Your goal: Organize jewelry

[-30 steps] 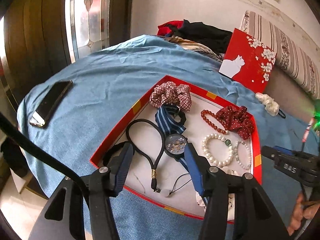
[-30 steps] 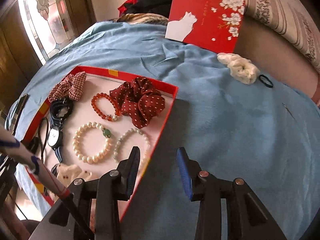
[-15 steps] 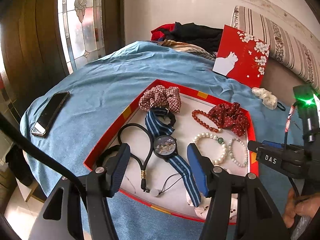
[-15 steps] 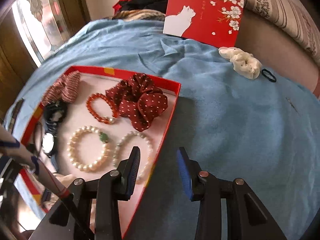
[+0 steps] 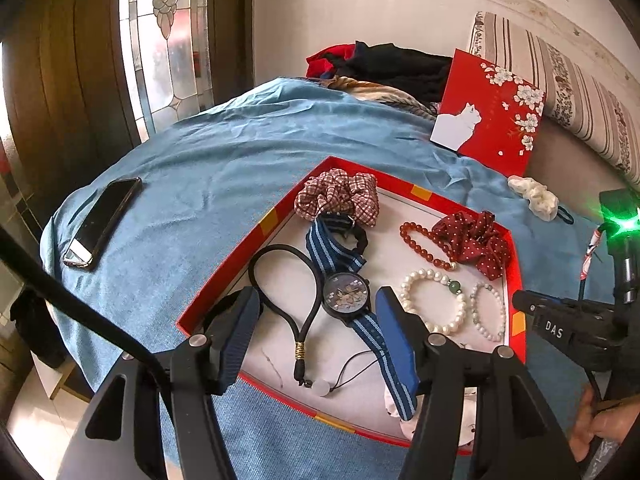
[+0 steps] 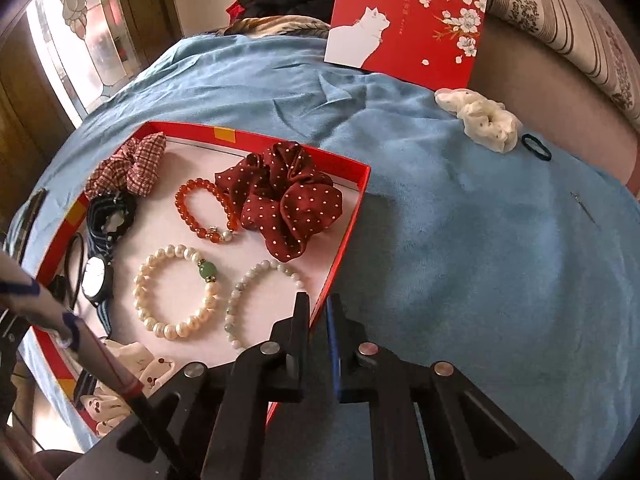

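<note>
Left wrist view: left gripper (image 5: 316, 322) jaws wide apart, holding nothing, above the red tray (image 5: 280, 216) on the blue blanket (image 5: 208, 168). Watch (image 5: 346, 294), dark dial, blue striped strap, lies between the fingers.

Right wrist view: right gripper (image 6: 318, 336) jaws nearly closed, pinching the tray's right wall (image 6: 344, 248). Pearl bracelet (image 6: 176, 292) with green bead lies inside.

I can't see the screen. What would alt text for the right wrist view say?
The right claw, nearly closed, pinches the side wall of a red tray on a blue blanket. In the tray lie a dotted scrunchie, bead bracelets and a watch; a white scrunchie lies outside.
</note>
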A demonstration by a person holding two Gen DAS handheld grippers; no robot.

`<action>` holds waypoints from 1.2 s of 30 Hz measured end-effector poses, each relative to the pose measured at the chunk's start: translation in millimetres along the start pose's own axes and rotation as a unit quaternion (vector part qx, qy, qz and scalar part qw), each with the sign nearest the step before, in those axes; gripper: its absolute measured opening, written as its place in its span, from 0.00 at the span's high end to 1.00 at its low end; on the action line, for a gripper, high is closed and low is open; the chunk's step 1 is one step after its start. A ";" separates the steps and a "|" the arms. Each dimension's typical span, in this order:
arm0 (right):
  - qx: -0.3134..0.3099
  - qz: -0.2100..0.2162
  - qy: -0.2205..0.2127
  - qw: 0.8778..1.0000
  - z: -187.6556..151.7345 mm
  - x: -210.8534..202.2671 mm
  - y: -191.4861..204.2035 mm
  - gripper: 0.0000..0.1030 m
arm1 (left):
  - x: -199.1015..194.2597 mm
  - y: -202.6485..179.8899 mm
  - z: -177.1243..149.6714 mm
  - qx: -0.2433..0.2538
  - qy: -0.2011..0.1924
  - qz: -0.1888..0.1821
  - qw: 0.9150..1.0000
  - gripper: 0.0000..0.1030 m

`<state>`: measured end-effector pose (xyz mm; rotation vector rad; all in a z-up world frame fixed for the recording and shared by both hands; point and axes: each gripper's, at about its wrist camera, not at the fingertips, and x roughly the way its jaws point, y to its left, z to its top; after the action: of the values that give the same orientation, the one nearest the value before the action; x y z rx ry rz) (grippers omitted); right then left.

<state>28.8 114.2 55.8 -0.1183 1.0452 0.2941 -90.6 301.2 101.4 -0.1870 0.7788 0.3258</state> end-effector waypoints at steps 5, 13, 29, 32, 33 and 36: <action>0.040 0.032 -0.010 0.999 -6.0 -15.5 -20.6 0.74 | 1.7 1.3 0.5 0.001 0.004 -0.003 1.000 0.39; 0.050 0.028 -0.031 0.998 -41.6 -50.2 -50.2 0.61 | 8.1 3.6 1.2 -0.008 0.018 -0.004 1.000 0.38; 0.011 -0.049 -0.079 0.996 -130.5 -98.4 -77.4 0.50 | -26.9 -7.6 -4.0 -0.002 -0.079 0.069 0.994 0.23; 0.015 -0.053 -0.087 0.995 -147.3 -108.3 -80.6 0.48 | -54.1 -16.8 -11.8 0.011 -0.140 0.112 0.984 0.09; 0.017 -0.054 -0.090 0.994 -151.7 -111.3 -80.6 0.47 | -63.8 -20.7 -14.9 0.019 -0.152 0.127 0.980 0.07; 0.025 -0.057 -0.104 0.993 -166.0 -123.3 -85.0 0.45 | -92.8 -28.5 -28.8 0.033 -0.164 0.178 0.970 0.01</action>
<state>-142.0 -28.5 75.9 -0.1007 0.8342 0.1720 -161.2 246.2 148.8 0.0727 0.4907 0.6516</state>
